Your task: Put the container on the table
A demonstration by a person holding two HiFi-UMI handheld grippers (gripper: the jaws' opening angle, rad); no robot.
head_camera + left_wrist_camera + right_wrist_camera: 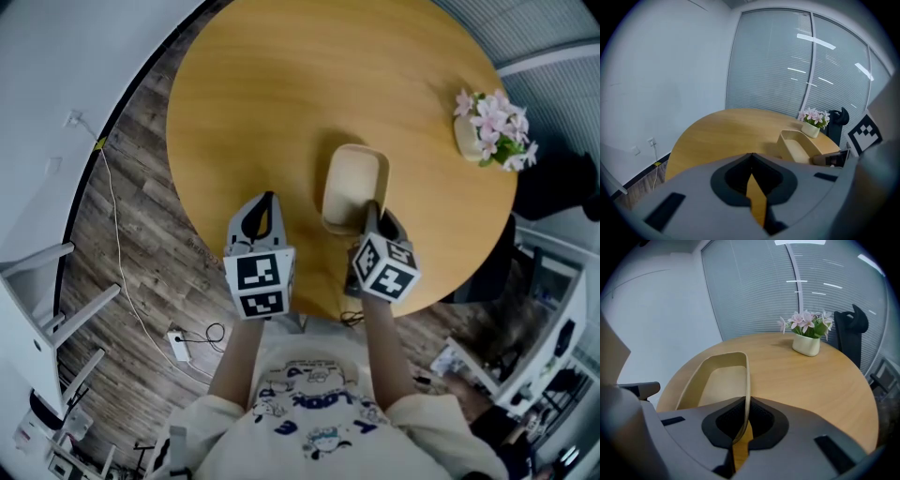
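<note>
Right gripper [372,217] pinches the container [354,178] by its near rim, apparently resting on the table [281,94]. Left gripper [267,201] hovers left, jaws closed, empty. Next: let go, lift clear.

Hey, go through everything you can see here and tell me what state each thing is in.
container: upright, open-topped, empty, its rim pinched by the right gripper.
right gripper: shut on the container's near rim.
left gripper: jaws together, holding nothing, over the table.
flower pot: upright on the table, apart from the container.
</note>
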